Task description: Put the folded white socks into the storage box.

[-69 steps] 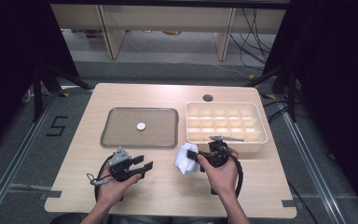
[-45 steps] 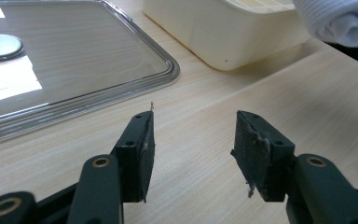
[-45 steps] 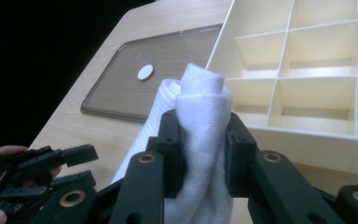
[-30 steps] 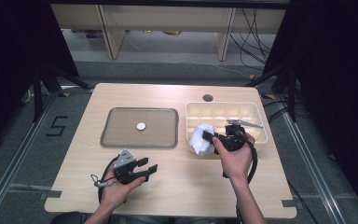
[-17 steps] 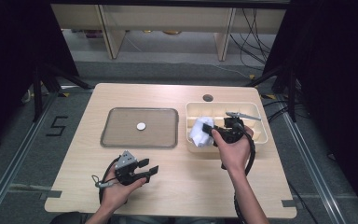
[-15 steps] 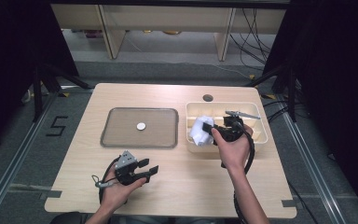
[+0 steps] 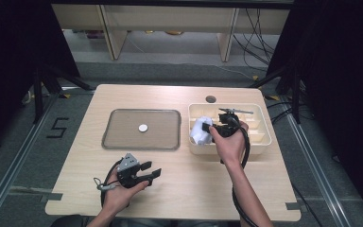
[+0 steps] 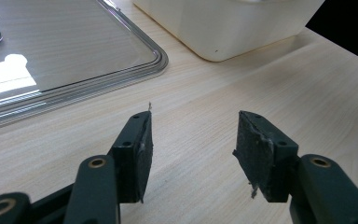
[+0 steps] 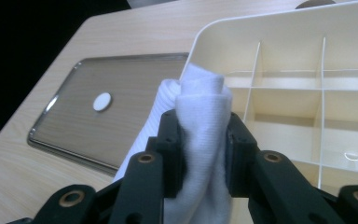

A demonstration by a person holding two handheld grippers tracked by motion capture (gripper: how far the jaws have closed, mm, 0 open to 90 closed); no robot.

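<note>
Our right hand-held gripper [image 9: 204, 140] pinches a soft, light white cloth [image 9: 200, 116] over the divided bin's [image 7: 260, 142] left end; bunched folds give the surest hold. Our left hand-held gripper [image 8: 193, 149] rests open above the desk [image 7: 179, 189].

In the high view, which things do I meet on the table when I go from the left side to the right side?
Left gripper → clear tray with a small white disc → white cloth → right gripper → cream compartment box.
</note>
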